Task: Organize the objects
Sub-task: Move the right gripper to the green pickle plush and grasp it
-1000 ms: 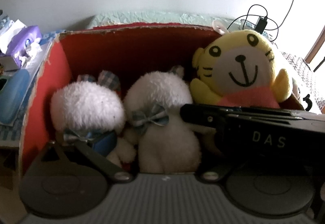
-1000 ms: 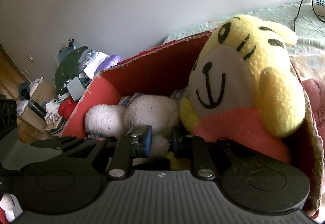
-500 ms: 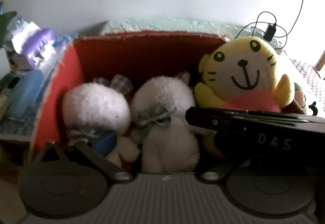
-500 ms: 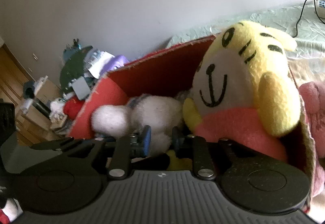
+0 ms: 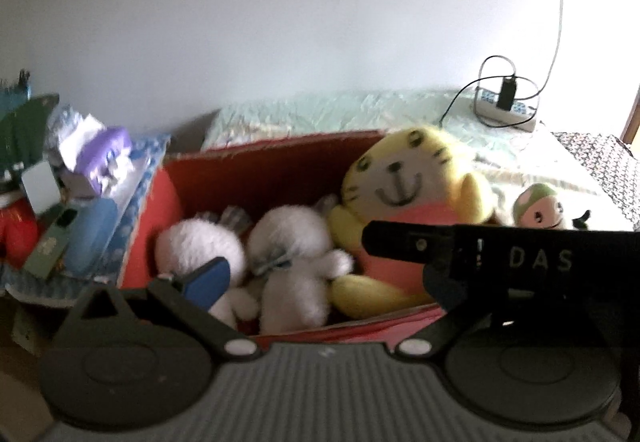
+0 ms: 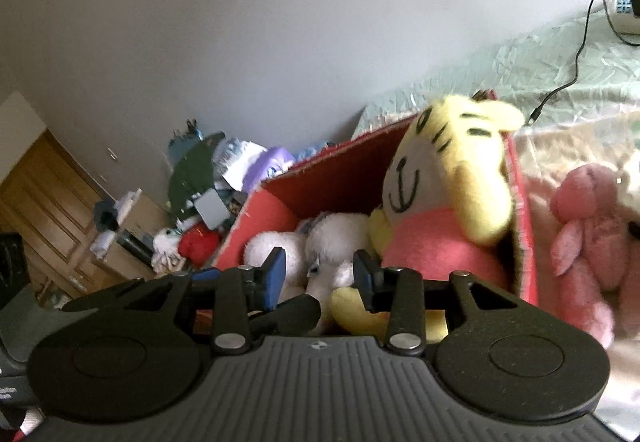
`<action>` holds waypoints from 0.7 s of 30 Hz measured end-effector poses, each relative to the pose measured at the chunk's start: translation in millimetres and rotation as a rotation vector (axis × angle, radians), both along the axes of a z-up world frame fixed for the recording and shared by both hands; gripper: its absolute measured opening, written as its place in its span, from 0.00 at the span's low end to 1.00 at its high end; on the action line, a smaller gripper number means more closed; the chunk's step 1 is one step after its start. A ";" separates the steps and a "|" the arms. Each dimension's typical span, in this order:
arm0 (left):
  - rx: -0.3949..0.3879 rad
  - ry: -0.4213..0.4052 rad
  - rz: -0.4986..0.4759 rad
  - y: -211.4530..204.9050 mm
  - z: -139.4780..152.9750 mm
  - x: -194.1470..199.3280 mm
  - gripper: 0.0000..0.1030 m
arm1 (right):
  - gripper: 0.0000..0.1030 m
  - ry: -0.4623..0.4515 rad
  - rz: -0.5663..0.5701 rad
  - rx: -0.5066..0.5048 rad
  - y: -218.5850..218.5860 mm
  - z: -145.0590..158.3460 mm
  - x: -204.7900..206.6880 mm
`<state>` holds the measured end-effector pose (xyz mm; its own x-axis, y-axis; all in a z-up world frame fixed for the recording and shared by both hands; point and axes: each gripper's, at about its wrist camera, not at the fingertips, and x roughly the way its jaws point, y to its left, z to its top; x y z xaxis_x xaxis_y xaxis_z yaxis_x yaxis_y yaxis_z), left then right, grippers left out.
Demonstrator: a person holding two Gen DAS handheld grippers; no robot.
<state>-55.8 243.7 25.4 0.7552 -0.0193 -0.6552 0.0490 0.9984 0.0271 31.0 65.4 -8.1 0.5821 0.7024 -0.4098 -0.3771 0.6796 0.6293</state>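
Note:
An open red box (image 5: 256,177) (image 6: 320,185) stands on the bed. Two white plush toys (image 5: 296,254) (image 6: 340,238) lie in it, and a yellow tiger plush (image 5: 404,181) (image 6: 452,177) with a pink bib sits at its right end. My left gripper (image 5: 320,282) hangs open above the near rim. Its blue-padded left finger (image 5: 208,278) shows, while the right one is hidden behind the black body of the other gripper. My right gripper (image 6: 318,274) is opening just short of the box; its pads press on nothing, and a white plush paw shows beyond the gap.
A pink plush (image 6: 584,234) lies on the bed right of the box, and a small pink-and-green toy (image 5: 538,205) sits there too. A power strip with charger and cable (image 5: 506,109) rests by the wall. Cluttered shelves with a purple tissue pack (image 5: 108,153) stand left.
Both grippers have drawn back and up from the box, so more of the bed and wall shows. The right jaws have spread apart. The plush toys stay in the box.

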 end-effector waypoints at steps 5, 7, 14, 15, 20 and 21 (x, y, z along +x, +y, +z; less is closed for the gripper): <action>0.005 -0.031 -0.047 -34.1 15.6 -9.2 0.99 | 0.41 -0.011 -0.036 0.036 -32.2 6.6 -10.0; 0.009 -0.041 -0.071 -49.4 19.7 -11.6 0.99 | 0.41 -0.010 -0.055 0.041 -47.1 7.7 -14.2; 0.006 -0.051 -0.143 -98.4 22.1 -13.8 0.99 | 0.41 -0.016 -0.115 0.028 -95.4 9.5 -28.2; 0.006 -0.052 -0.154 -104.9 21.8 -13.6 0.99 | 0.41 -0.017 -0.125 0.024 -102.6 9.5 -29.6; -0.010 -0.052 -0.219 -144.0 19.3 -12.2 0.99 | 0.41 0.000 -0.166 0.008 -137.7 4.8 -34.0; -0.010 -0.051 -0.231 -151.7 18.4 -11.2 0.99 | 0.41 0.003 -0.174 0.008 -143.9 3.4 -35.5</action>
<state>-67.0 92.0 43.8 0.7622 -0.2017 -0.6150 0.2749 0.9611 0.0255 -4.5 -78.5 -4.7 0.6937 0.5943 -0.4069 -0.2522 0.7296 0.6357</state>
